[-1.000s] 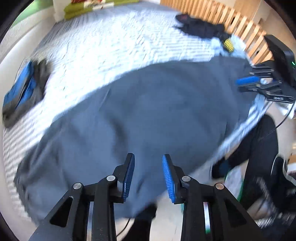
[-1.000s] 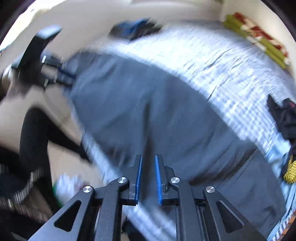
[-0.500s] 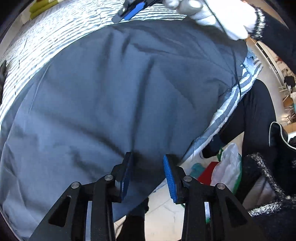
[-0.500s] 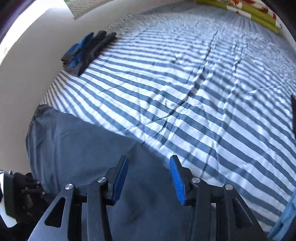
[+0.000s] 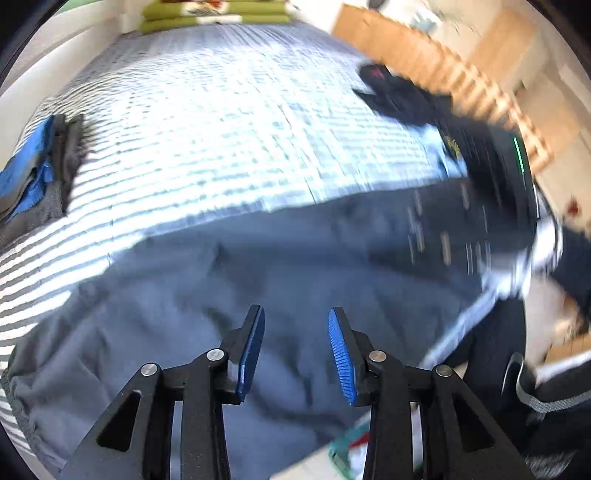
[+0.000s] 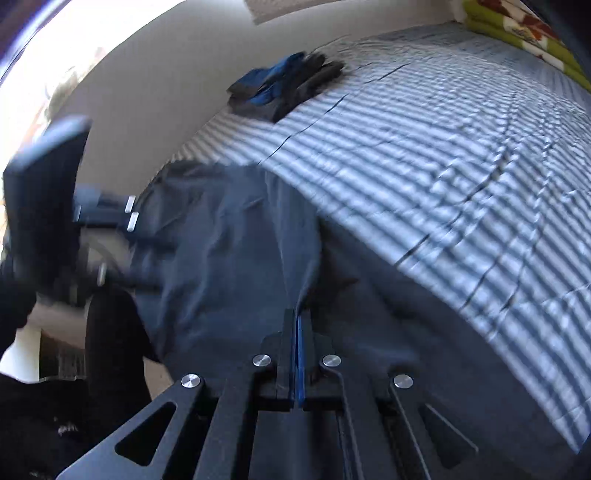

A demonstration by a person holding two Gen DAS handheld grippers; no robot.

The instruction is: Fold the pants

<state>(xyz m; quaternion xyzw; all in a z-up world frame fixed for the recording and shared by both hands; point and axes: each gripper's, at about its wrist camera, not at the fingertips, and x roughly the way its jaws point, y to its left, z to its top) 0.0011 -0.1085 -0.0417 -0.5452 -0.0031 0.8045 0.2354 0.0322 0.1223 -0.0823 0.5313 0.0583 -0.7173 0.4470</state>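
Observation:
Grey pants (image 5: 258, 266) lie spread along the near edge of a striped bed (image 5: 221, 129). My left gripper (image 5: 295, 310) hovers over them, its jaws opening, with no cloth pinched between the blue pads. In the right wrist view the pants (image 6: 221, 258) show a raised fold that runs up into my right gripper (image 6: 297, 314), which is shut on that fold. The right gripper (image 5: 498, 177) shows as a dark blur at the pants' far right end. The left gripper (image 6: 44, 184) is a blur at the left.
A folded blue and grey stack (image 5: 33, 177) lies at the bed's left side, also seen as the stack (image 6: 284, 88). A black garment (image 5: 399, 96) lies by a wooden slatted rail (image 5: 443, 66). Green cushions (image 5: 214, 14) sit at the head. A person's dark legs (image 5: 498, 350) stand beside the bed.
The right gripper, wide open over the pants' far edge half a second ago, has dropped and shut on a fold. The left gripper pulled back and its jaws stand slightly wider.

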